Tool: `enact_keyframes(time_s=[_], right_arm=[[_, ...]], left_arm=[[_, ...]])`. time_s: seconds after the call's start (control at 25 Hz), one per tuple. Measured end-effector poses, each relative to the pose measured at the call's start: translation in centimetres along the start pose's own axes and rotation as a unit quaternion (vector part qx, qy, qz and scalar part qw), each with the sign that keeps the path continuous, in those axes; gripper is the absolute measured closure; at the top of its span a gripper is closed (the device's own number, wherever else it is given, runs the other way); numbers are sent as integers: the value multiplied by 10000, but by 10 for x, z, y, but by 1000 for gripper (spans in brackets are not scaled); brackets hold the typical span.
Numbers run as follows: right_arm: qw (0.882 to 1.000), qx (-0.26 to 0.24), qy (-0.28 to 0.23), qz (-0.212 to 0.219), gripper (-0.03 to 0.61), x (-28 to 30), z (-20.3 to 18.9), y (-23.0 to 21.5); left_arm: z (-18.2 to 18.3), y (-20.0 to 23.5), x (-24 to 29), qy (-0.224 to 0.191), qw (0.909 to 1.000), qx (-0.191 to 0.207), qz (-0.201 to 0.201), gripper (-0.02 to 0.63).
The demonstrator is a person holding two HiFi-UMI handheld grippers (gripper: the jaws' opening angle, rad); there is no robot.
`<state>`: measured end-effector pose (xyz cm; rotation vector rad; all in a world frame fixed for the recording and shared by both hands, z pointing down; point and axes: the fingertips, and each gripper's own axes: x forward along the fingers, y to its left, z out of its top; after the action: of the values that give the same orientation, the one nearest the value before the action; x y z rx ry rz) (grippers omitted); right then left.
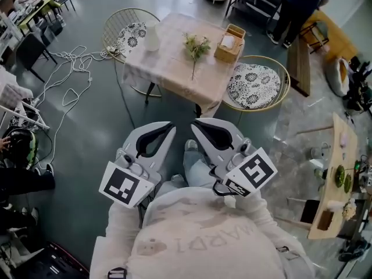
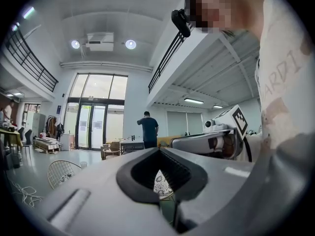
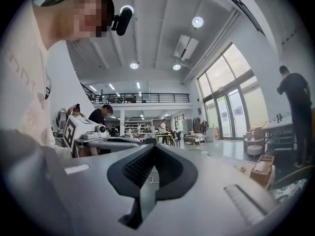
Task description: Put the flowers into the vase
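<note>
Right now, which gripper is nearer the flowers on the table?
Right. The right gripper is held almost straight in front of the flowers, short of the table; the left gripper sits off to their left, also short.

Square worktop (image 1: 168,63) under a pale cloth, standing on grey floor (image 1: 93,132). Wooden tissue box (image 1: 229,44) at its far right corner. Left wire chair (image 1: 131,35) and right wire chair (image 1: 254,86), each with patterned cushion, stand beside it. White cable (image 1: 68,68) lies looped on the floor, left. One person (image 1: 299,4) stands top right.
</note>
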<state>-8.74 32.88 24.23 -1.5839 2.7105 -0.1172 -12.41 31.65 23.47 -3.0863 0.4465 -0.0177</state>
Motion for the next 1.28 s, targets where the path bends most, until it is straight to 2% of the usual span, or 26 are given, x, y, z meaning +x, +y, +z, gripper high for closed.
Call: enact_keyframes(time_s=[0.36, 0.64, 1.0, 1.12, 1.28], right_arm=[[9998, 119, -9, 140, 552, 42, 4, -66], [9996, 162, 40, 249, 552, 74, 11, -139], [9982, 79, 36, 591, 552, 109, 22, -218], [9978, 77, 100, 656, 552, 111, 16, -239], [9976, 203, 180, 634, 552, 121, 8, -262]], left_arm=[[5, 48, 59, -113, 9999, 14, -47, 612], [8, 89, 124, -124, 9999, 10, -47, 614], [15, 141, 191, -92, 9994, 112, 302, 614], [17, 147, 209, -152, 9990, 176, 386, 613], [9, 150, 223, 19, 9989, 178, 436, 614]])
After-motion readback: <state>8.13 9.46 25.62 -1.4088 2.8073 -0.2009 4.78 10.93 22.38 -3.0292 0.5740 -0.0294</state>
